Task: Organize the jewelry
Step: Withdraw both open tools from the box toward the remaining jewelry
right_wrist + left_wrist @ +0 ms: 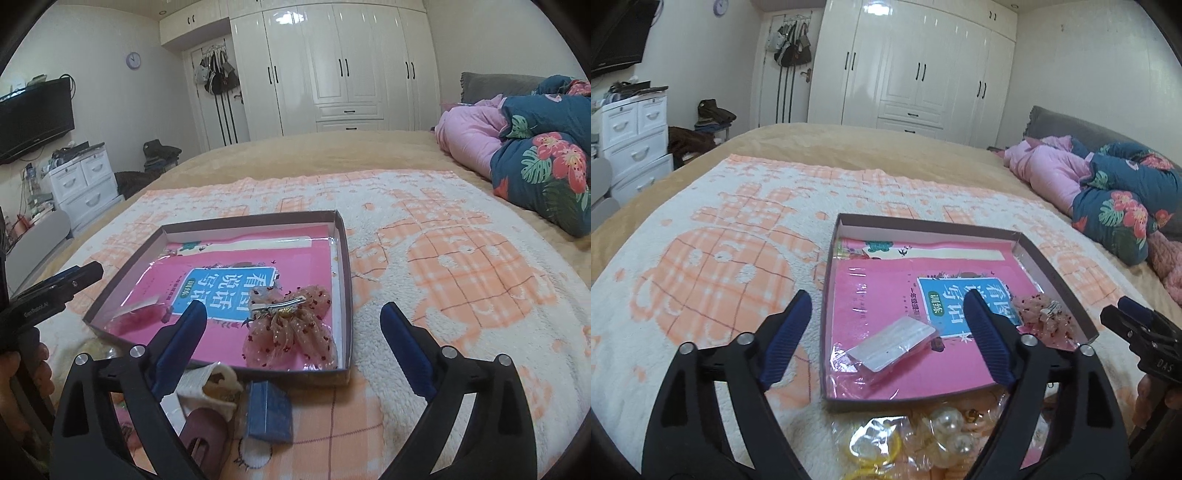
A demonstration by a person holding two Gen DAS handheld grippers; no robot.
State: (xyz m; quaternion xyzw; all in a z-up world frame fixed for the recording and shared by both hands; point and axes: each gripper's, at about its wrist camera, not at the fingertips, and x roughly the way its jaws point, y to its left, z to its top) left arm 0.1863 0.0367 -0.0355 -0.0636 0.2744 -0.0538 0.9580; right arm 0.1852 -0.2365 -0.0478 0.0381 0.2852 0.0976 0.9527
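Observation:
A shallow brown box (1052, 273) (345, 236) lies on the bed with a pink book (886, 280) (236, 266) in its bottom. A pink sheer bow hair clip (291, 328) (1047, 321) lies in its near right corner. A small clear plastic bag (897, 343) lies in the box near its front left. My left gripper (886, 332) is open and empty, hovering over the box front. My right gripper (295, 339) is open and empty, above the bow clip. Pearl pieces (947, 424) and yellow hair ties (875, 446) in clear wrap lie in front of the box.
A small blue box (269, 413), a white pouch (210, 387) and a mauve case (203, 432) lie on the orange-and-white blanket (461, 266) before the box. Pink and floral bedding (535, 155) is piled at the right. Drawers (635, 144) stand left of the bed.

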